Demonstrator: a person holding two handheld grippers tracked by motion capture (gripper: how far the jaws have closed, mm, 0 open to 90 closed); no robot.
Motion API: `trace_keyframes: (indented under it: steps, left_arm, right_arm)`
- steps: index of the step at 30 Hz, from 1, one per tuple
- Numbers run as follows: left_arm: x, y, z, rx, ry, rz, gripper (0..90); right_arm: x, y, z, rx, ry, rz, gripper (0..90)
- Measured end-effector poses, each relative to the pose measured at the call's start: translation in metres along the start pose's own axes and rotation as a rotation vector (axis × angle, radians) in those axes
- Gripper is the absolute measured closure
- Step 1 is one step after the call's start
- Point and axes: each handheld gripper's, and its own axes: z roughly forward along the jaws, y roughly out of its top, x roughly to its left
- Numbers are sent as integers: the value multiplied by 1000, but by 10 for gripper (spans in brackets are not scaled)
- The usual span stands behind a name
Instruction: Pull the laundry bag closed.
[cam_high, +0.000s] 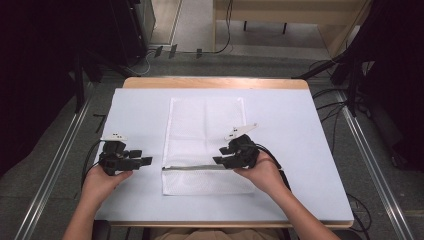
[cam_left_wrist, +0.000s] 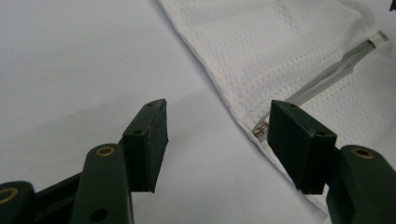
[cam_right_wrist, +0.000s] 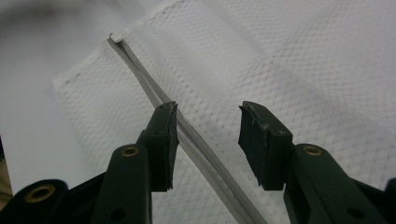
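While the white mesh zipper bag (cam_high: 206, 142) lies flat at the centre of your table (cam_high: 310, 150), its grey zipper (cam_high: 192, 168) runs across its lower part. Your right claw (cam_high: 220, 155) hangs released over the zipper's right end, gripping nothing; your left claw (cam_high: 146, 157) stands released just left of the bag.

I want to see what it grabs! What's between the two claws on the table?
Between the left claw and right claw, the high view shows bare table cover, then the white mesh bag with its grey zipper.
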Motion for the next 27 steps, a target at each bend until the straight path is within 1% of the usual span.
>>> trace_keyframes:
  steps: [3, 5, 8, 12, 14, 15, 16, 18, 20, 21, 22, 27]
  left_arm:
    - [0, 0, 0, 4, -2, 2, 390]
    - [0, 0, 0, 4, -3, 2, 389]
    - [0, 0, 1, 9, -2, 6, 389]
    - [0, -1, 1, 8, -5, 6, 389]
    - [0, -1, 1, 8, -5, 5, 389]
    - [0, 0, 1, 7, -2, 5, 389]
    - [0, 0, 1, 9, -2, 6, 389]
    - [0, -1, 1, 8, -2, 6, 389]
    - [0, -1, 1, 6, -1, 7, 389]
    - [0, -1, 1, 5, -1, 6, 389]
    - [0, -1, 1, 5, -1, 5, 389]
    - [1, -1, 0, 4, 1, 4, 389]
  right_arm:
    - [2, 3, 3, 1, 9, -4, 573]
    - [5, 8, 9, 1, 11, -11, 540]
    - [6, 11, 13, 4, 12, -20, 537]
    - [11, 17, 22, 16, 26, -25, 526]
    - [12, 18, 23, 20, 30, -29, 526]
    - [14, 20, 27, 27, 43, -33, 570]
    - [14, 20, 27, 27, 43, -33, 570]
    - [17, 21, 31, 35, 59, -51, 596]
    - [20, 23, 35, 41, 71, -50, 627]
    - [23, 24, 40, 43, 77, -60, 636]
    - [23, 24, 40, 43, 77, -60, 636]
    - [31, 29, 51, 47, 94, -67, 648]
